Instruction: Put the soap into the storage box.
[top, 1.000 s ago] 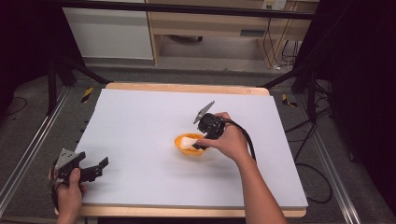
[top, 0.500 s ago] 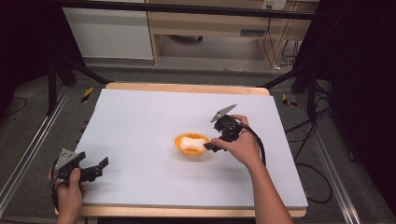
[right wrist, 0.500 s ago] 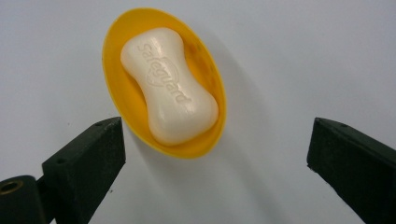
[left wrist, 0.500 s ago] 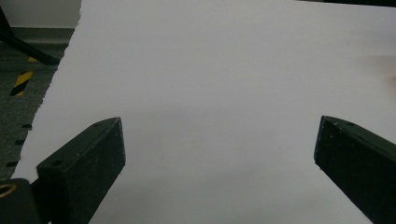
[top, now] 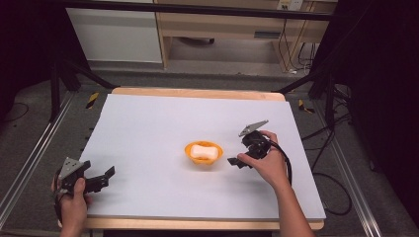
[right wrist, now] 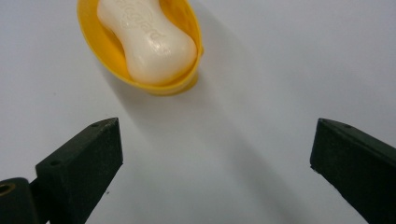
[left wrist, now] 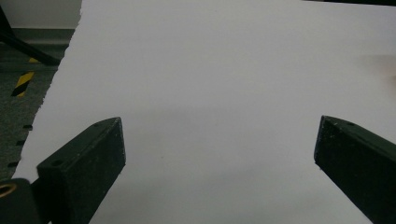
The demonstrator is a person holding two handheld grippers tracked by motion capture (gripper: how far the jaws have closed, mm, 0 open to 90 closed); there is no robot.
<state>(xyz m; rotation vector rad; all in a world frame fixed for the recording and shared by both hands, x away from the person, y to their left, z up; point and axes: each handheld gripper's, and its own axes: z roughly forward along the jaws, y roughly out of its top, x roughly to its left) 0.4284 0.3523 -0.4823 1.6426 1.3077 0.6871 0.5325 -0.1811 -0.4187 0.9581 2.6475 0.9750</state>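
Your right hand-held gripper point(top: 237, 162) sits just to the right of the yellow dish point(top: 203, 153) near the middle of the desk point(top: 148, 123), with a small gap of bare white surface between them. Its jaws are spread wide and pinch nothing; in the right gripper view they stand far apart at the lower corners, with the dish point(right wrist: 140, 51) ahead of them toward the upper left. The white bar of soap point(right wrist: 147, 39) lies inside the dish, lengthwise, its raised lettering facing up. Seen from above, the soap point(top: 203, 151) fills most of the dish. Your right hand point(top: 264, 163) wraps the gripper body, and the grey three-cornered plate point(top: 253, 128) on top tilts up toward the far side of the desk. The cable point(top: 284, 160) loops over the back of your hand and trails off toward the right edge.

Your left hand-held gripper point(top: 104, 177) rests at the near left corner of the desk, well apart from the dish. Its jaws are also spread and empty, pointing roughly toward the right. In the left gripper view they frame bare white desk surface point(left wrist: 210, 93), with the torn-looking left edge of the sheet and a strip of grey floor point(left wrist: 28, 93) beyond it. Your left hand point(top: 74, 202) grips the body from below, at the desk's front edge.
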